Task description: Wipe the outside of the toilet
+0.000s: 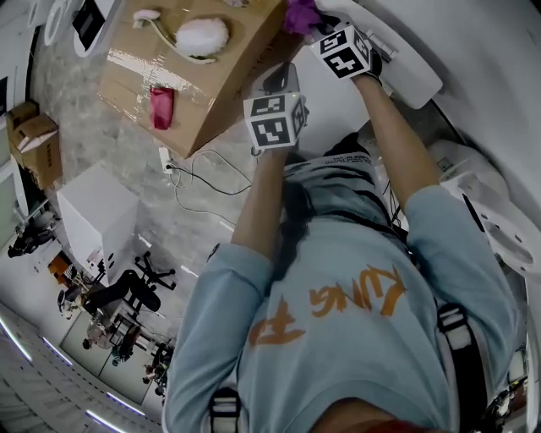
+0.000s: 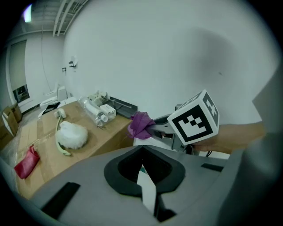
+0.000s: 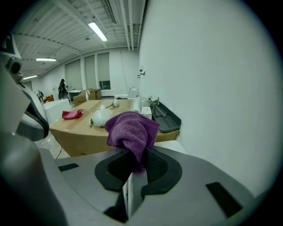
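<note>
My right gripper point(image 1: 314, 27) is shut on a bunched purple cloth point(image 1: 299, 15) and holds it up against the white toilet body point(image 1: 406, 63) at the top of the head view. In the right gripper view the cloth point(image 3: 131, 128) bulges out above the closed jaws of that gripper point(image 3: 135, 161), with a pale toilet ledge point(image 3: 171, 145) just behind it. My left gripper point(image 1: 279, 84) hangs lower and to the left; in its own view this gripper point(image 2: 142, 152) is shut with nothing in it. It looks at the right gripper point(image 2: 154, 128) and the cloth point(image 2: 139, 124) in front of a white wall.
A cardboard box point(image 1: 199, 89) beside the toilet carries a white fluffy brush point(image 1: 201, 35), a red rag point(image 1: 161, 106) and small packages point(image 2: 101, 111). On the floor lie a power strip with cable point(image 1: 169, 162), a white cabinet point(image 1: 97, 216) and more white toilet parts point(image 1: 486, 211).
</note>
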The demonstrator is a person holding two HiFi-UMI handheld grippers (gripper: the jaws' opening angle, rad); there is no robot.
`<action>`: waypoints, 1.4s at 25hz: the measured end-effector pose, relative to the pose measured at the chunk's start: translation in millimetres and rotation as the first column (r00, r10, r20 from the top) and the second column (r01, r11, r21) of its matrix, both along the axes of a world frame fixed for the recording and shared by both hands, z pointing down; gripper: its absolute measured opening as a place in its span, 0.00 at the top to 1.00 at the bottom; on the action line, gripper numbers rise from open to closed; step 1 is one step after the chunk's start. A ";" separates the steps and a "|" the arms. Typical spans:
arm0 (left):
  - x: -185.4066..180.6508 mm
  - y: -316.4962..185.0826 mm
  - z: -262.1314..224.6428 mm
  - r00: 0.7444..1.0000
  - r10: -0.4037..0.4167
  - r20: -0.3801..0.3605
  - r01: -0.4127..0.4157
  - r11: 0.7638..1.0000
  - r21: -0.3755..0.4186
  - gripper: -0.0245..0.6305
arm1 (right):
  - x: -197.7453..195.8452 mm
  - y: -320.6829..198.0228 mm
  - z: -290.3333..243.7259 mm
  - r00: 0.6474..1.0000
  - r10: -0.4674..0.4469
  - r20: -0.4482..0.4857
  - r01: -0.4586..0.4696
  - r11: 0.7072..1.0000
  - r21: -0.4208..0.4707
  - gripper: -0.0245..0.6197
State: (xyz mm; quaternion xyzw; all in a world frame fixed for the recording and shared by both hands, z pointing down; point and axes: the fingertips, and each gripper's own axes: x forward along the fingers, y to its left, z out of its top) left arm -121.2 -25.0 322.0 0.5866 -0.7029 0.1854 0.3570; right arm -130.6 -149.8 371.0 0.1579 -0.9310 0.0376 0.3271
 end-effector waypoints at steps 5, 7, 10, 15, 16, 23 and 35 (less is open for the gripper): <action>4.9 -4.3 -3.3 1.000 0.009 0.002 -0.009 1.000 0.006 0.93 | 8.0 2.2 0.9 0.998 -0.019 -0.057 0.021 1.000 0.018 0.87; 6.5 -3.6 -4.8 1.000 0.010 0.005 -0.010 1.000 0.008 0.93 | 11.5 3.5 0.0 0.998 -0.016 -0.059 0.017 1.000 0.018 0.87; 4.9 -0.4 -4.1 1.000 0.004 0.008 -0.004 1.000 0.009 0.93 | 15.6 7.0 1.6 0.998 -0.009 -0.058 0.009 1.000 0.009 0.87; 5.6 1.1 -3.1 1.000 0.001 0.008 -0.001 1.000 0.017 0.93 | 24.4 10.0 4.5 0.999 0.014 -0.044 -0.015 0.999 -0.031 0.87; 6.8 1.0 -2.6 1.000 0.004 0.009 -0.004 1.000 0.017 0.93 | 26.4 10.8 5.4 0.999 0.018 -0.041 -0.019 0.999 -0.036 0.87; 26.2 -4.9 -9.3 0.999 0.050 0.020 -0.050 0.999 0.019 0.93 | 49.7 13.9 2.5 0.998 0.049 -0.034 -0.051 0.997 -0.057 0.87; 48.2 -7.8 -8.4 0.992 0.118 0.034 -0.118 0.993 0.010 0.93 | 92.0 24.2 9.7 0.994 0.098 -0.050 -0.102 0.991 -0.091 0.87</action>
